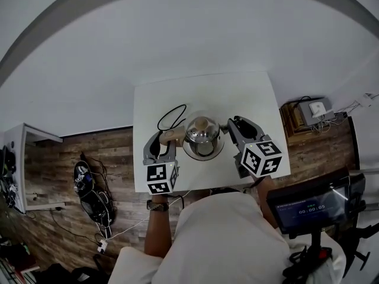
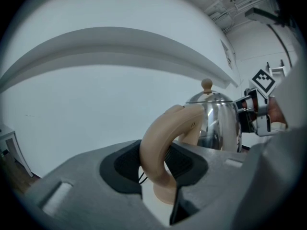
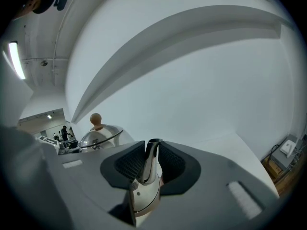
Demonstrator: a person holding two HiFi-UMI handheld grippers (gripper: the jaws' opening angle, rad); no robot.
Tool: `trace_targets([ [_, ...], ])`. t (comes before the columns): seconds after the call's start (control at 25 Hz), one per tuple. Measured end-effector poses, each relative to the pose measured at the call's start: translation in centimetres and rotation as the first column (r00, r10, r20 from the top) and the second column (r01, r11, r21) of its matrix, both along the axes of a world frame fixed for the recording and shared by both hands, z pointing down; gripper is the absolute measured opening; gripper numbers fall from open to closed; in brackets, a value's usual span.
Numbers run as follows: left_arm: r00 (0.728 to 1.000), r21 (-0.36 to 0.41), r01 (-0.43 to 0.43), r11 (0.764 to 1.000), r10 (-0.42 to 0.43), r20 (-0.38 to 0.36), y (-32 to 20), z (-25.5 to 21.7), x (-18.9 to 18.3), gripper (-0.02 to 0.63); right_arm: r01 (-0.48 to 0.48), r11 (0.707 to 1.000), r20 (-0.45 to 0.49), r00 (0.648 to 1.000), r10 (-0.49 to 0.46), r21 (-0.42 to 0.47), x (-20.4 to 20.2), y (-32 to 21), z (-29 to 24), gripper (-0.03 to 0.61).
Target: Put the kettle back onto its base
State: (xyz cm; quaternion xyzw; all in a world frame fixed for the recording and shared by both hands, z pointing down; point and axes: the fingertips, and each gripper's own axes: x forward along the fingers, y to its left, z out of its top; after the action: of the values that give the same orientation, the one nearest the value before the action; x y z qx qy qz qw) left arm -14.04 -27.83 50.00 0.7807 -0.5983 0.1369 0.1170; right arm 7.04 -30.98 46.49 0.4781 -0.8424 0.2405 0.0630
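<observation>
White worktop (image 1: 249,93) carries everything, with the person standing at its near edge. Steel kettle (image 1: 201,134) sits mid-worktop, upright, straight over its round base (image 1: 204,155). Only a rim of the base shows under it, and I can't tell if the kettle is seated or just above. Left gripper (image 1: 161,142) has its jaws clamped on the beige handle (image 2: 160,147), which runs up between the pads, so it likely takes the weight. Right gripper (image 1: 235,125) has its jaws closed on the thin spout (image 3: 151,159), probably to stop the body swinging and keep it level for lining up on the base. The two-sided hold fits a straight-down placement, so the task looks near its end, with release left. Black cord (image 1: 172,116) loops on the worktop behind left, clear of the base. Lid knob (image 1: 202,123) is on top and the lid is on.
</observation>
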Motion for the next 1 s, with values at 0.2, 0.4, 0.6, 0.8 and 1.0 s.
trace_targets([
  [0.2, 1.0, -0.021, 0.002, 1.0, -0.002, 0.009, 0.5, 0.8, -0.2, 0.146, 0.014, 0.999, -0.001, 1.0, -0.014, -0.031, -0.3, 0.5, 1.1, 0.091],
  [0.4, 1.0, -0.054, 0.009, 0.998, -0.009, 0.011, -1.3, 3.2, -0.9, 0.146, 0.032, 0.997, -0.011, 0.999, -0.032, -0.073, -1.0, -1.4, 3.5, 0.091],
  [0.6, 1.0, -0.091, 0.011, 0.996, -0.011, 0.002, -4.0, 6.7, -0.8, 0.146, 0.048, 0.991, -0.025, 0.998, -0.051, -0.124, -1.0, -4.4, 6.7, 0.091],
  [0.8, 1.0, -0.102, 0.001, 0.995, -0.001, -0.005, -3.7, 8.1, -0.9, 0.146, 0.054, 0.988, -0.037, 0.998, -0.06, -0.148, -1.2, -4.1, 7.7, 0.089],
  [1.0, 1.0, -0.129, 0.005, 0.992, -0.007, -0.012, -4.3, 10.0, -1.4, 0.146, 0.063, 0.982, -0.061, 0.995, -0.075, -0.179, -1.7, -4.5, 9.4, 0.091],
])
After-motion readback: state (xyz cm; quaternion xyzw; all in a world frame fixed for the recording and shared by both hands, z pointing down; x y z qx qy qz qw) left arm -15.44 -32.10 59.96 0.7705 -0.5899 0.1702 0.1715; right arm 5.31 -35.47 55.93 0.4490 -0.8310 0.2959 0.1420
